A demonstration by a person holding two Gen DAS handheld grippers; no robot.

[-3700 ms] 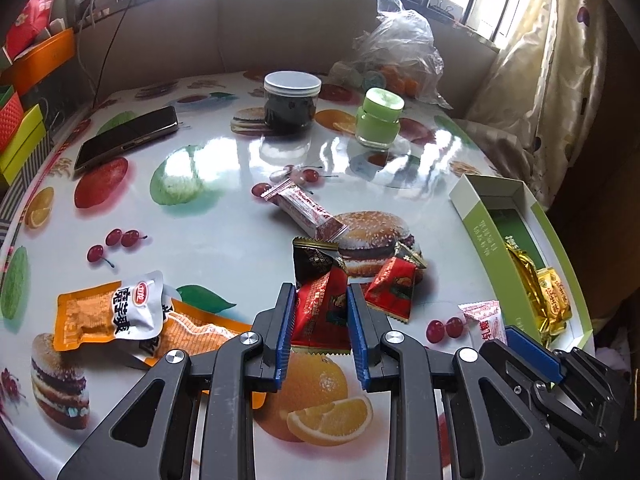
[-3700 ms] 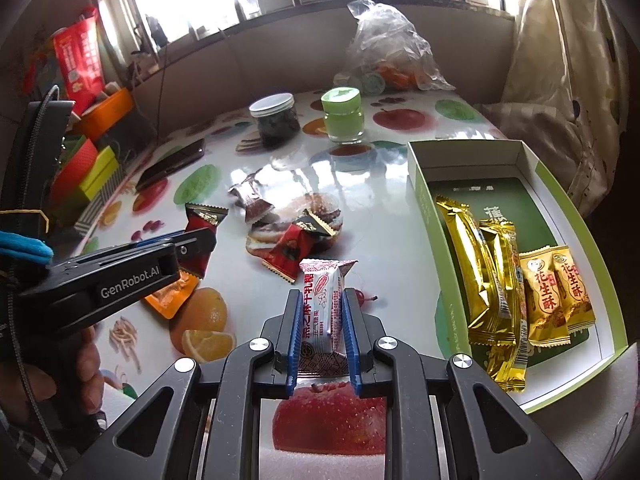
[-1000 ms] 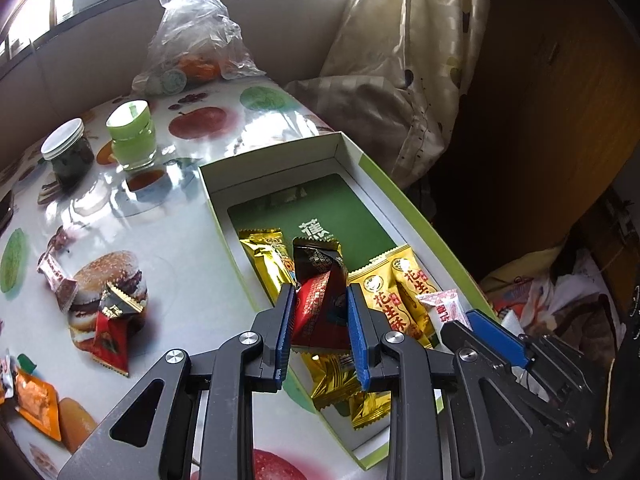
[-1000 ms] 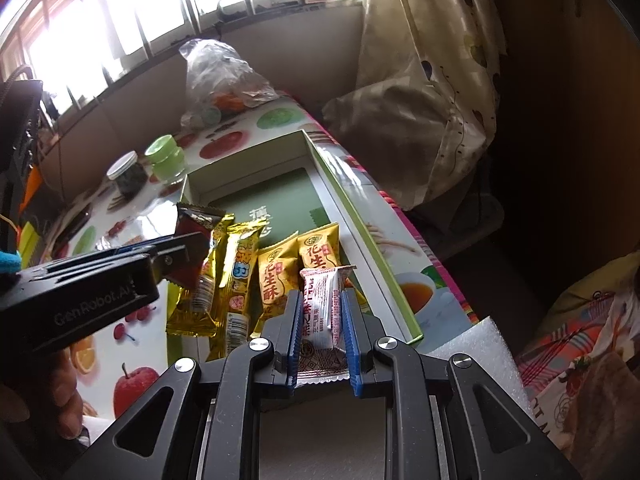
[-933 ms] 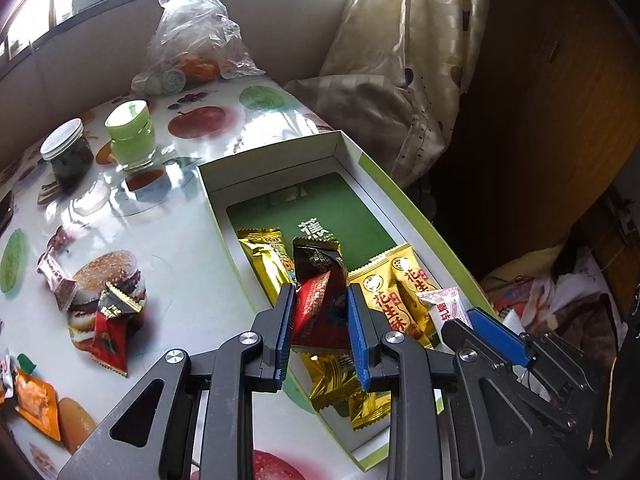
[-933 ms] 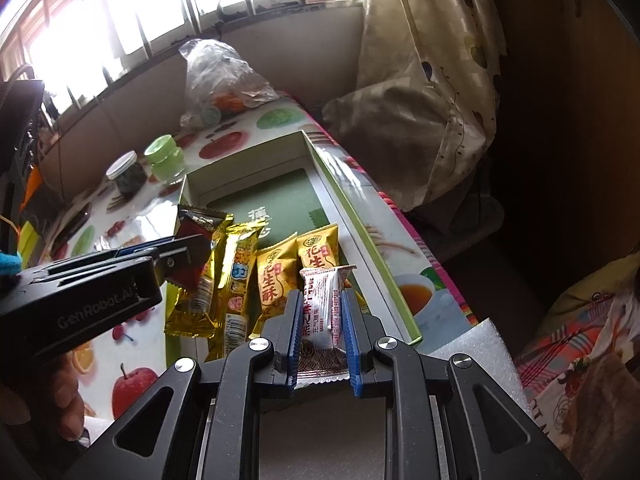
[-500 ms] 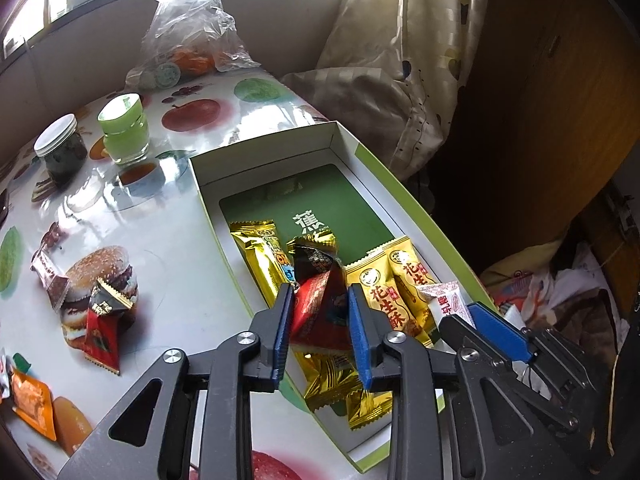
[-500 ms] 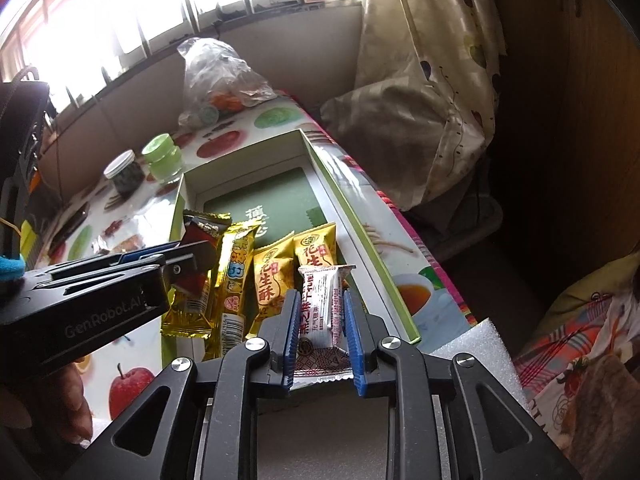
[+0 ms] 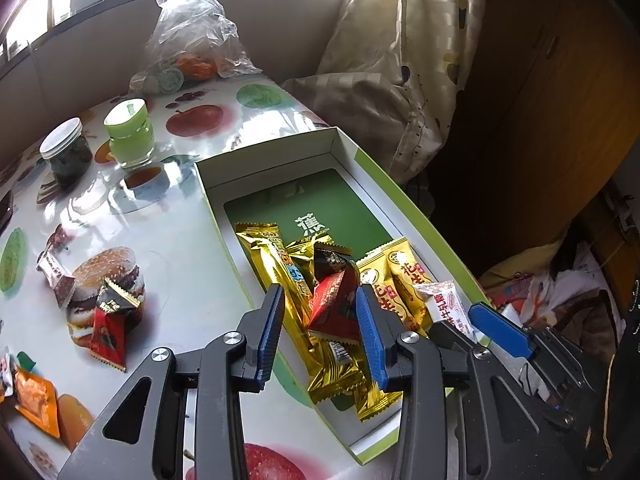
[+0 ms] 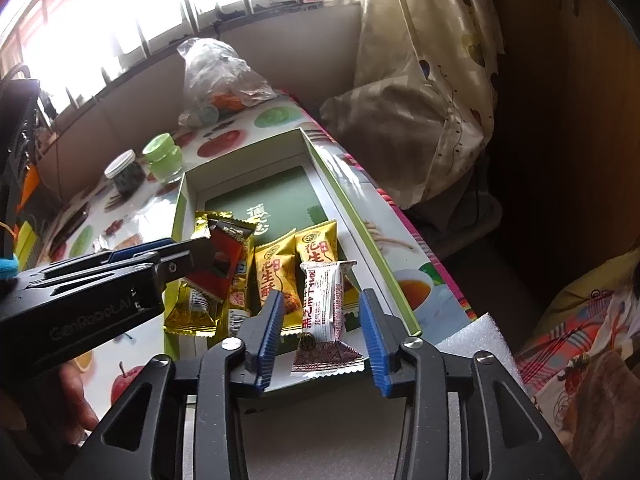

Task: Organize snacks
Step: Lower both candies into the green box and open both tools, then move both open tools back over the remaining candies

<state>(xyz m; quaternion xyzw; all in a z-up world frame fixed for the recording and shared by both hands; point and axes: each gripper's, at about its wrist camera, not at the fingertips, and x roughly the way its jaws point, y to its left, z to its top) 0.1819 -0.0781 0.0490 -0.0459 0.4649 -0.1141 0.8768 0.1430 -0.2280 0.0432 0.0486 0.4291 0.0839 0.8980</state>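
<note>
Green-rimmed, the shallow white cardboard box (image 9: 404, 196) sits on the glossy fruit-print table (image 9: 188, 280) with gold-wrapped snack bars (image 9: 276, 264) inside. The left claw (image 9: 320, 312) has just been opening; the red and dark triangular snack packet (image 9: 336, 300) lies between its parted blue pads, resting on the gold bars and against the right-hand pad. The right claw (image 10: 320, 316) has likewise just been opening, released from the white and red wrapped biscuit (image 10: 324, 312), which sits loose between its pads over the box's near edge.
</note>
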